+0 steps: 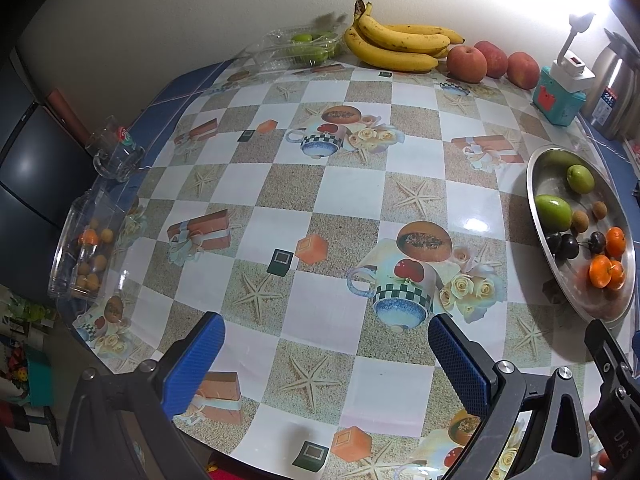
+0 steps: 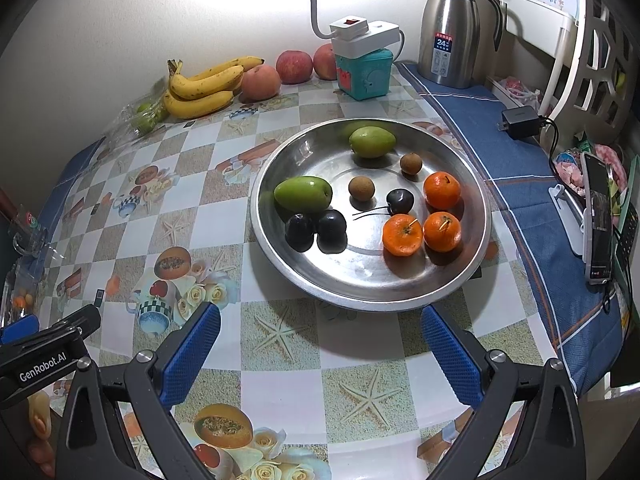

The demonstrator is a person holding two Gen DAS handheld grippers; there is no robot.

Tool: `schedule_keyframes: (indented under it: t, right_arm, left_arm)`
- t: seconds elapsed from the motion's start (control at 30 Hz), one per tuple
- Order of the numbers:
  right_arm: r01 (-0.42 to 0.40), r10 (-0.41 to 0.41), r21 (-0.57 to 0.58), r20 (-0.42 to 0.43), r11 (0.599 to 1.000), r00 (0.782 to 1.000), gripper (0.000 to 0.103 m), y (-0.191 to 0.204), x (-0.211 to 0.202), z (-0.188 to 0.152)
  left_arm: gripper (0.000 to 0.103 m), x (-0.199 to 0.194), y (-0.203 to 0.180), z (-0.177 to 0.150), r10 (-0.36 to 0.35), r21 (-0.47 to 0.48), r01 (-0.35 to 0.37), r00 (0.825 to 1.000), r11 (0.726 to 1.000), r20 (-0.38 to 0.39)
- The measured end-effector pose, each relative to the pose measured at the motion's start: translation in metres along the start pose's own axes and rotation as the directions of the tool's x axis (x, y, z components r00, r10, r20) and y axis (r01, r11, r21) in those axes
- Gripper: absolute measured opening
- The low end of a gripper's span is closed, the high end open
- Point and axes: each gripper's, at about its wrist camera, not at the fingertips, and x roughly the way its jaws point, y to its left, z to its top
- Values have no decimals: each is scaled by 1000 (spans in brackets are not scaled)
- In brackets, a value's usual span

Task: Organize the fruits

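A round steel plate point(image 2: 360, 284) sits on the patterned table and holds two green fruits point(image 2: 304, 193), three small oranges point(image 2: 402, 235), three dark cherries point(image 2: 332, 226) and two brown longans point(image 2: 361, 188). The plate also shows at the right in the left wrist view point(image 1: 536, 200). Bananas point(image 1: 394, 42) and three red apples point(image 1: 467, 63) lie along the back wall. My left gripper point(image 1: 326, 344) is open and empty above the table's near edge. My right gripper point(image 2: 320, 338) is open and empty just in front of the plate.
A clear tray of green fruits point(image 1: 304, 46) sits at the back left. A clear box of small orange fruits point(image 1: 86, 256) and a glass mug point(image 1: 116, 152) stand at the left edge. A teal box with a power strip point(image 2: 362, 64), a steel flask point(image 2: 452, 28) and a phone point(image 2: 598, 220) are to the right.
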Motion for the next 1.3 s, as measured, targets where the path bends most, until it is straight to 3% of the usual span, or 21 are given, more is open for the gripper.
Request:
schedule_keyframes:
  t: [1.3]
  right_arm:
    - [-1,1,-7,-7,1000,1000,100,1,2,-1]
  left_arm:
    - [103,-2,3,-2,11,-4,-11,1000,1000,17]
